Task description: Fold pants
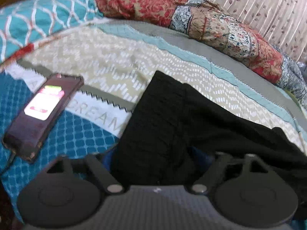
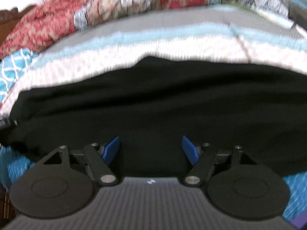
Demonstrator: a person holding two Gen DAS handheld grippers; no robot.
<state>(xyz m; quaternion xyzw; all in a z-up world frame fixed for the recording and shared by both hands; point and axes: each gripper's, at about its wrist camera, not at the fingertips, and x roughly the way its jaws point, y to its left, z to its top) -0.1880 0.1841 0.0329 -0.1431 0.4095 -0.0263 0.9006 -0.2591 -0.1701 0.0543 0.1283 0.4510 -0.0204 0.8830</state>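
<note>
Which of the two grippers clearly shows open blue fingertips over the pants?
The right gripper: blue pads spread apart over the black pants; the left's are hidden.

The black pants (image 1: 172, 126) cover the fingertips of the left hand-held gripper (image 1: 153, 159), so it cannot be told how its jaws stand, and the cloth runs out of the picture at the right edge. The whole right wrist view is blurred, so the pattern of the bedspread (image 2: 172, 44) and of the red floral quilt (image 2: 57, 23) is smeared. The phone (image 1: 41, 113) shows a lit screen, but its text is too blurred to read.
</note>
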